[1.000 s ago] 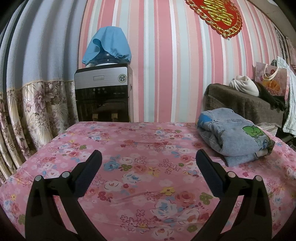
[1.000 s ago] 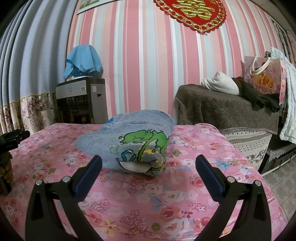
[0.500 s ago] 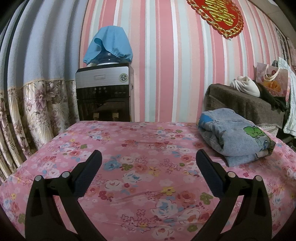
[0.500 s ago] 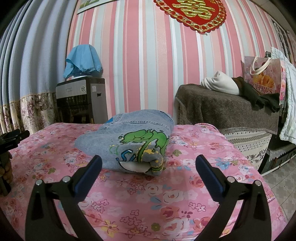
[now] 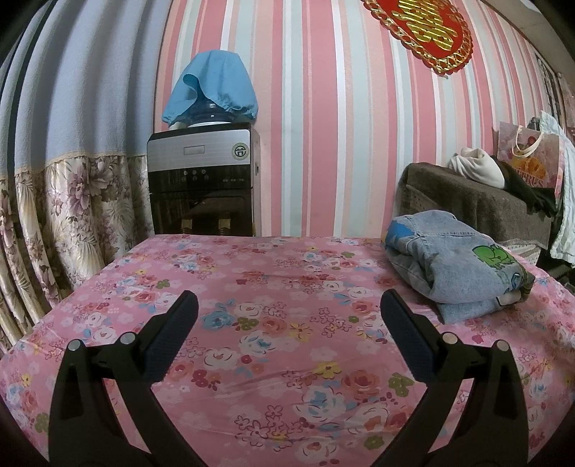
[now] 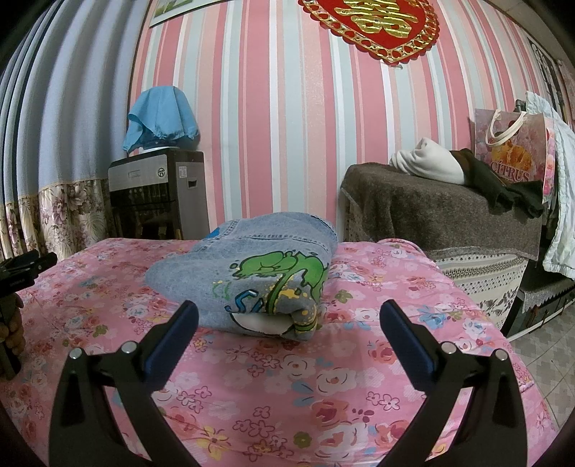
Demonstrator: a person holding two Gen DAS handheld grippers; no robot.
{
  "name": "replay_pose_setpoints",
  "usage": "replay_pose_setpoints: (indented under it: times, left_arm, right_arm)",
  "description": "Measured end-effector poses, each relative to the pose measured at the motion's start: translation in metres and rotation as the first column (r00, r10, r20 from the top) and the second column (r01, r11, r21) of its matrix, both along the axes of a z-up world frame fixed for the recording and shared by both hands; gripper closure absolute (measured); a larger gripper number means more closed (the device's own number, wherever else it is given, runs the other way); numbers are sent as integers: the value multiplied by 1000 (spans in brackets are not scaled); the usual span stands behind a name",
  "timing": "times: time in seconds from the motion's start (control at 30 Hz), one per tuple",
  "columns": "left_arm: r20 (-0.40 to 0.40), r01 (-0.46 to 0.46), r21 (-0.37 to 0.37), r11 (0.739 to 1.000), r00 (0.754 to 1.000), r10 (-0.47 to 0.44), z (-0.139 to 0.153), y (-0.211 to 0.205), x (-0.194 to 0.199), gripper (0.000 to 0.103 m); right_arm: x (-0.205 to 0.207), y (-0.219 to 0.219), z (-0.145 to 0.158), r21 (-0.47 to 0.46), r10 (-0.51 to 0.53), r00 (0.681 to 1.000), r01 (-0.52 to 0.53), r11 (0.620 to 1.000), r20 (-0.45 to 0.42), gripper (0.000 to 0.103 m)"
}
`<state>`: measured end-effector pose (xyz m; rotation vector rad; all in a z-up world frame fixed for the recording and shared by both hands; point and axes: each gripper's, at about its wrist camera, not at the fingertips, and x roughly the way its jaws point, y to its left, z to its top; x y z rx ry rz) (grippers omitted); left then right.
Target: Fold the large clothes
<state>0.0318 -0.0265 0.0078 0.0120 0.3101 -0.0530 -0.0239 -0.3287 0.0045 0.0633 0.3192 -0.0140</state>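
Denim, pale blue and printed with a green cartoon figure, lies folded into a thick bundle [image 6: 251,283] on the pink floral tabletop [image 6: 323,395]. From the right wrist view the bundle sits just ahead of the right tongs [image 6: 287,312], whose black fingers [image 6: 172,334] stand wide apart with nothing between them — the fold's open edge, showing a white lining, faces the camera. From the left wrist view the same bundle [image 5: 456,262] rests toward the far right part of the cloth-covered tabletop [image 5: 269,341], well apart from the left tongs [image 5: 287,305], which are also spread wide and hold nothing, hanging over bare flowered cloth.

Behind the tabletop stands a silver and black water dispenser [image 5: 203,179] with a blue cloth [image 5: 212,86] draped over its bottle, against a wall of pink, white and grey stripes. A red and gold ornament [image 6: 373,25] hangs high on that wall. To the right, a brown blanket-covered piece of furniture [image 6: 442,212] carries a cream garment [image 6: 427,161] and a flowered paper bag [image 6: 510,151] — the left tongs' body shows at the right wrist view's left edge.
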Motion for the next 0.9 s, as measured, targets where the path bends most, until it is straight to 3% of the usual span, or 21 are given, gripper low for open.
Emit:
replay_pose_setpoints:
  times: [0.9]
  left_arm:
    - [-20,-34,10,999,999,34,0,-3,3,3]
  right_arm:
    - [0,0,0,-2,0,1000,0,1000,0,2]
